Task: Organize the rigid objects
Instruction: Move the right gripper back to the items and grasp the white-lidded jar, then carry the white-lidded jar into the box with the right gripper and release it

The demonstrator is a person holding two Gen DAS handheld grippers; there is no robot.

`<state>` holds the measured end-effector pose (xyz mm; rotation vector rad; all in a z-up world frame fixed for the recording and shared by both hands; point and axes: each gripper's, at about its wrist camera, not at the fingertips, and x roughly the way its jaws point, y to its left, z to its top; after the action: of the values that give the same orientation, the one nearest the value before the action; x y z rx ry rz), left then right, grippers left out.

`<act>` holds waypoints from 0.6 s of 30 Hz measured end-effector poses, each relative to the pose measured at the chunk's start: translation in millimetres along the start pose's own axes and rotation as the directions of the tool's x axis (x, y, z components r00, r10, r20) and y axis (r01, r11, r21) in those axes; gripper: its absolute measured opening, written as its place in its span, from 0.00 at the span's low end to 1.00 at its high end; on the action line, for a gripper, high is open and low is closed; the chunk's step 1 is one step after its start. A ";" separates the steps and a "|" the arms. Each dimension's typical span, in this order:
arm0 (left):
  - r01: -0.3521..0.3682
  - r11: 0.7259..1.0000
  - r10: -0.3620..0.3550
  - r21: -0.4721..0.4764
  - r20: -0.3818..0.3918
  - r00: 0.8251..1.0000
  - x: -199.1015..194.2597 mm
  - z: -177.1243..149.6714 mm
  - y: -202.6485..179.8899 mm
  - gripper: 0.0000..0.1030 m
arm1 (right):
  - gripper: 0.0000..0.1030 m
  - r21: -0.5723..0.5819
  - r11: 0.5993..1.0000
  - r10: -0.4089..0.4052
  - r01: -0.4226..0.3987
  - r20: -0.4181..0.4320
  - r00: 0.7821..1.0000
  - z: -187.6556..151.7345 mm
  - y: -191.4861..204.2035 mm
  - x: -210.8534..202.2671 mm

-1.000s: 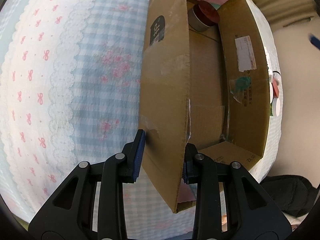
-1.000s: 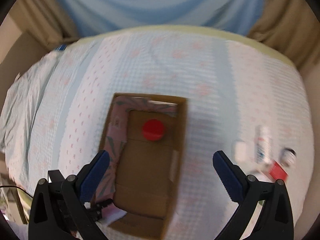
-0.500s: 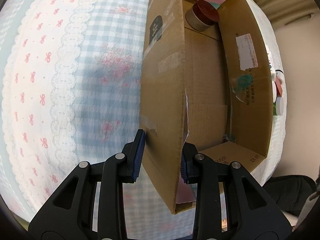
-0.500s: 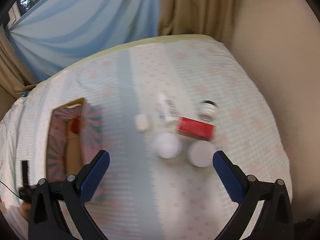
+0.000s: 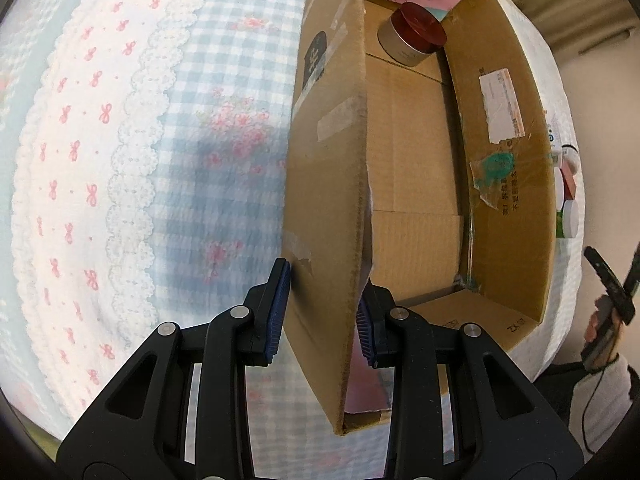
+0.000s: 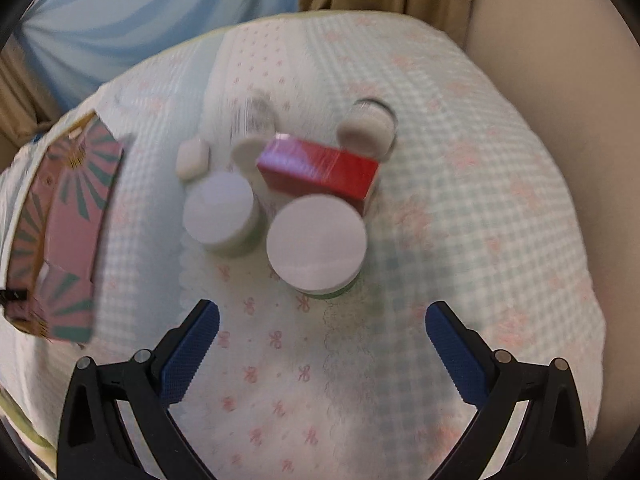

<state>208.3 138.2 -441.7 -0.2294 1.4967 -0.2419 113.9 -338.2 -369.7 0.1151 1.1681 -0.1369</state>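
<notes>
My left gripper [image 5: 322, 312] is shut on the near side wall of an open cardboard box [image 5: 328, 184] that rests on the bed. A red-lidded jar [image 5: 412, 38] lies at the box's far end. My right gripper [image 6: 322, 320] hangs open above the bedspread, nothing between its fingers. Just beyond it stand two white-lidded jars [image 6: 316, 236] [image 6: 220, 210], a red carton [image 6: 320, 172], a small white block [image 6: 193, 158], a white tube [image 6: 252, 128] and a clear-walled jar [image 6: 366, 128]. The box's pink-and-teal flap [image 6: 64, 232] shows at the left edge of the right wrist view.
A checked and bow-print bedspread [image 5: 120, 184] covers the bed. Blue and tan curtains [image 6: 160, 12] hang behind it, and a beige wall [image 6: 560, 60] is at the right. A person's hand [image 5: 600, 328] with the other gripper shows at the right edge of the left wrist view.
My right gripper swung from above the box over to the cluster of jars and sank closer to them. The left gripper kept its hold on the box wall.
</notes>
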 end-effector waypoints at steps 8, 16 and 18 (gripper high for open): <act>-0.024 1.000 0.024 -0.013 0.023 0.999 -2.9 -6.4 -8.2 0.27 | 0.99 -0.043 0.999 0.012 -0.011 0.030 0.999 2.3 -1.7 53.9; -0.042 0.999 0.042 -0.012 0.027 0.999 -4.8 -8.5 -14.7 0.27 | 0.77 -0.034 0.999 0.012 -0.010 0.038 0.999 14.9 -8.1 74.6; -0.044 0.999 0.045 -0.014 0.028 0.999 -4.1 -8.2 -15.7 0.27 | 0.67 -0.036 0.998 0.044 -0.043 0.033 0.998 17.3 -6.8 77.3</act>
<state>199.6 124.4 -433.7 -0.2092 1.4745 -0.1926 158.3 -351.4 -434.3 0.1066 1.1333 -0.0795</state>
